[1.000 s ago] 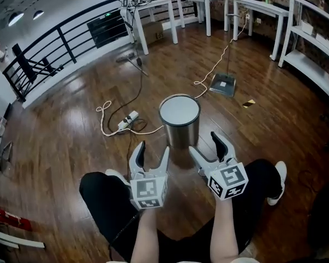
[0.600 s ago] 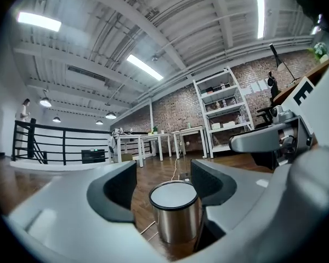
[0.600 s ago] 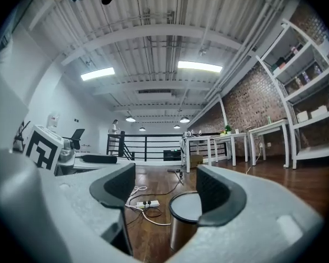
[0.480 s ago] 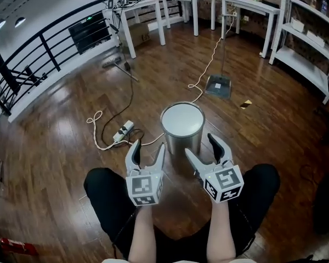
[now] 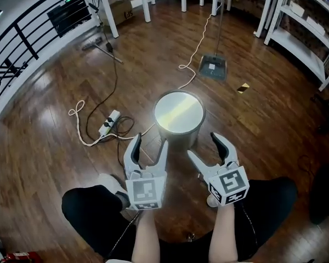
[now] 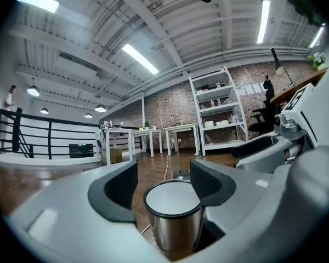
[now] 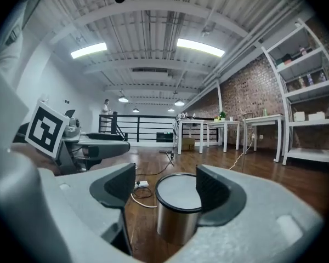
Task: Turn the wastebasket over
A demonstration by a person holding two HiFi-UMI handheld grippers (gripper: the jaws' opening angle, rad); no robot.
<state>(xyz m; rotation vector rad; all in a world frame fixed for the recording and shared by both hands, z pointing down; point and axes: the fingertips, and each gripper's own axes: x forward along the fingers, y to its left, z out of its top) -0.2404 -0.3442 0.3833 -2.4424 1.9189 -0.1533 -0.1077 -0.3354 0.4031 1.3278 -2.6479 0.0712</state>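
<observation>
There is one wastebasket [image 5: 179,119] on the floor. There are two tongs: the left [image 5: 151,142], its jaws closing with nothing pressed between them, and the right [image 5: 203,144]. Each carries one marker cube, so two cubes in all.

On the floor lie one power strip [image 5: 109,123], one dustpan [image 5: 213,67], one black cord [image 5: 116,75] and one small yellow-and-black scrap [image 5: 243,87]. How many white cords there are cannot be told.

Further off stand three white tables [image 6: 118,131], one tall shelf unit [image 6: 216,114] and one black railing [image 5: 22,43]. One person [image 6: 10,98] stands far off by the railing. In the right gripper view, two long ceiling lights [image 7: 200,46] show overhead.
</observation>
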